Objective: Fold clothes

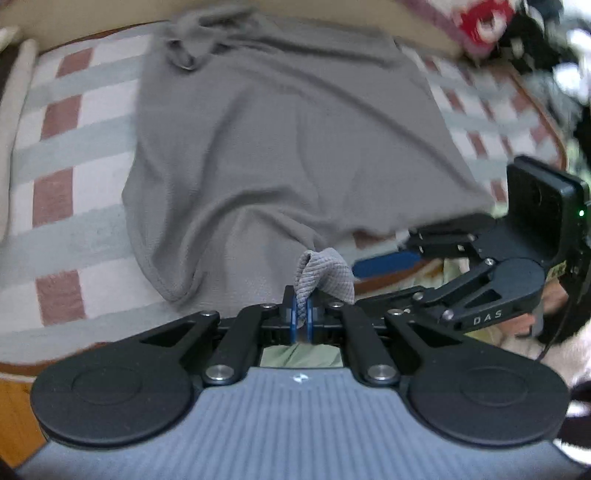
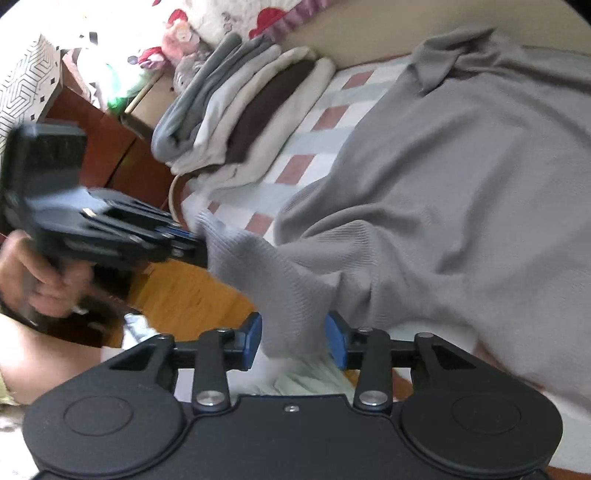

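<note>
A grey knit garment (image 1: 288, 147) lies spread over the checked bed cover (image 1: 74, 147), its collar at the far end. My left gripper (image 1: 301, 314) is shut on a bunched bit of its near hem, which sticks up between the blue pads. In the right wrist view the same garment (image 2: 461, 166) fills the right side, and a fold of it hangs between the blue pads of my right gripper (image 2: 295, 339), whose jaws stand apart and do not press it. The left gripper (image 2: 192, 243) comes in from the left, pinching the cloth. The right gripper (image 1: 369, 280) shows at the right edge.
A stack of folded clothes (image 2: 251, 110) lies on the bed cover (image 2: 306, 147) left of the garment. A person's hand (image 2: 48, 284) holds the left gripper above a wooden floor (image 2: 192, 288). Patterned bedding (image 2: 221, 22) and a printed box (image 2: 26, 81) lie beyond.
</note>
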`<state>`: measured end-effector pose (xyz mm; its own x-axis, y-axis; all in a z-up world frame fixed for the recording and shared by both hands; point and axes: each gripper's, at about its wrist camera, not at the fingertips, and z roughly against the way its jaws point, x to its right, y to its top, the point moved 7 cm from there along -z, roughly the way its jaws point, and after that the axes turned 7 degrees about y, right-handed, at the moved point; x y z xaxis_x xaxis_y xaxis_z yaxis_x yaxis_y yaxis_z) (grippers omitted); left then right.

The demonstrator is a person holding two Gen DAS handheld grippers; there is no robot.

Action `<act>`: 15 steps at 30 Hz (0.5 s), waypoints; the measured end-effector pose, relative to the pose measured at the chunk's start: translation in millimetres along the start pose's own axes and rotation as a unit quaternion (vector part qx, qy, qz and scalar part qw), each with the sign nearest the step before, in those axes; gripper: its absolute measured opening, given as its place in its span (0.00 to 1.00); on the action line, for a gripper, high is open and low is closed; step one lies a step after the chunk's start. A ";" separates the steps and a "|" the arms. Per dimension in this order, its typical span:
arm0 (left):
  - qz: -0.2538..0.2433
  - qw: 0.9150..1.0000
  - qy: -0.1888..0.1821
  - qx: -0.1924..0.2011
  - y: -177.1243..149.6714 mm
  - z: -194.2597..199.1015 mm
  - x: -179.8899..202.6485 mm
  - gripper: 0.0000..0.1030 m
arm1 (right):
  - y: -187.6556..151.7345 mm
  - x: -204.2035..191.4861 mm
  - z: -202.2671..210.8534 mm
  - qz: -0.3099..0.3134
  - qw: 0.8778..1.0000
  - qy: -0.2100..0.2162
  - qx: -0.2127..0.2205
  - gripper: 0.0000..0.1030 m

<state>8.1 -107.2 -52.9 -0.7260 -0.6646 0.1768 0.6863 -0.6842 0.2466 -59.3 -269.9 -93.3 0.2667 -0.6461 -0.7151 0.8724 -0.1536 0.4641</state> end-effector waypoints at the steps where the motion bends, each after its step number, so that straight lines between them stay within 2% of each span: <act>1: -0.027 0.999 0.013 -0.015 2.7 0.8 4.9 0.04 | -0.1 -2.3 -2.0 0.002 1.000 0.000 0.003 0.55; 6: -0.138 0.986 0.061 -0.064 13.4 -0.3 22.8 0.04 | -1.7 -15.3 -4.3 0.044 0.998 -0.037 0.031 0.62; 9: -0.176 0.982 0.042 -0.060 18.2 -2.4 30.9 0.04 | -3.3 -20.3 -10.3 0.086 0.992 -0.088 0.041 0.62; 11: -0.173 0.984 0.004 -0.038 22.7 -2.3 28.0 0.04 | -3.7 -26.4 -15.7 0.154 0.974 -0.156 0.053 0.62; 12: -0.157 0.987 -0.018 -0.026 26.4 -2.9 23.4 0.04 | -3.7 -31.2 -18.2 0.194 0.960 -0.190 0.064 0.63; 14: -0.109 0.993 -0.050 -0.002 35.8 -5.7 6.1 0.04 | -3.2 -42.3 -22.5 0.274 0.923 -0.255 0.087 0.64; 15: -0.089 0.994 -0.067 0.007 38.6 -5.5 0.3 0.04 | -2.9 -43.7 -26.3 0.289 0.916 -0.263 0.089 0.65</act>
<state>34.6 -135.5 -48.6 -0.8356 -0.4866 0.2550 0.5467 -0.7821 0.2991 -62.7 -221.6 -77.2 0.3881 -0.9216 0.0059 0.5544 0.2386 0.7973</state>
